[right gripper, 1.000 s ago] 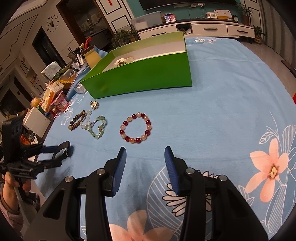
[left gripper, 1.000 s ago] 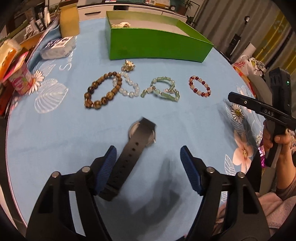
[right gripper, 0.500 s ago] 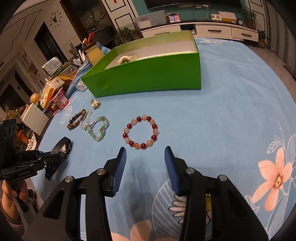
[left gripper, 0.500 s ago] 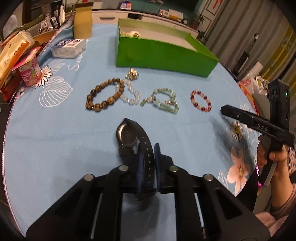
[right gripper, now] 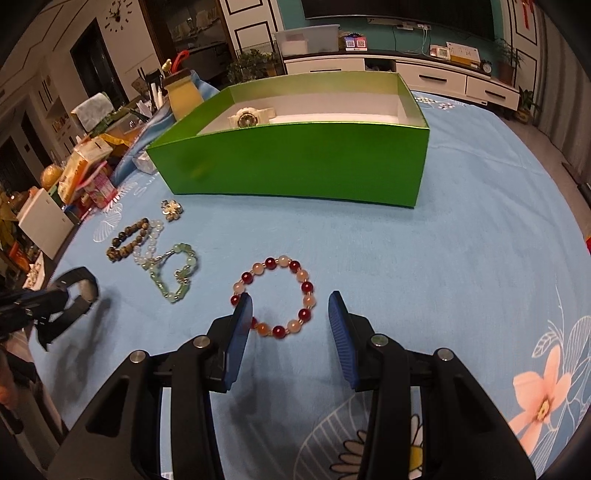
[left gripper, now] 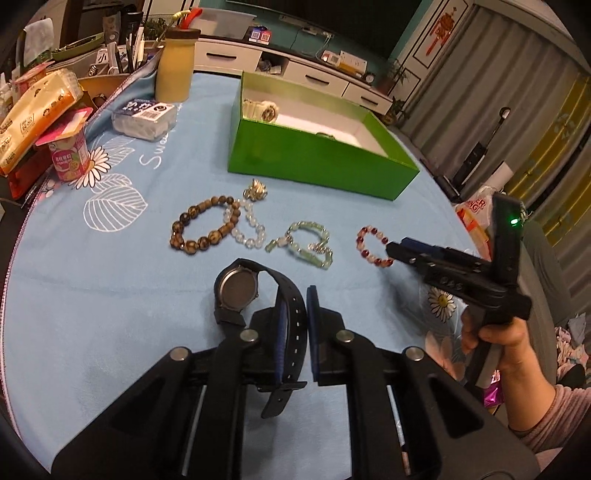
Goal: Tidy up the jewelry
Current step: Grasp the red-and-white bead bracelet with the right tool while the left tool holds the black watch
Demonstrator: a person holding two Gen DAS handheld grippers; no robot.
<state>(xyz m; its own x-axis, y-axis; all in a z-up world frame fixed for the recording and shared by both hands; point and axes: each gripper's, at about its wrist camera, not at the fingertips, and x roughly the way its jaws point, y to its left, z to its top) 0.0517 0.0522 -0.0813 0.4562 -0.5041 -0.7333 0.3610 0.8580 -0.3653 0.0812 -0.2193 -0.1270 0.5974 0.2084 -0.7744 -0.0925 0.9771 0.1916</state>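
A round table under a light blue cloth [right gripper: 461, 229] with printed flowers stands in a living room. Behind it a long white TV cabinet [right gripper: 417, 74] runs along a teal wall [right gripper: 406, 18]. Grey curtains [left gripper: 491, 92] hang at one side, and a wall clock [right gripper: 117, 16] is on a pale wall.

The right gripper [right gripper: 290, 325] hangs with jaws spread over a red-and-pink bead bracelet [right gripper: 275, 297] on the blue desk [right gripper: 461, 240]. Beyond, a green box [right gripper: 295, 166] holds a white watch [right gripper: 249, 117].
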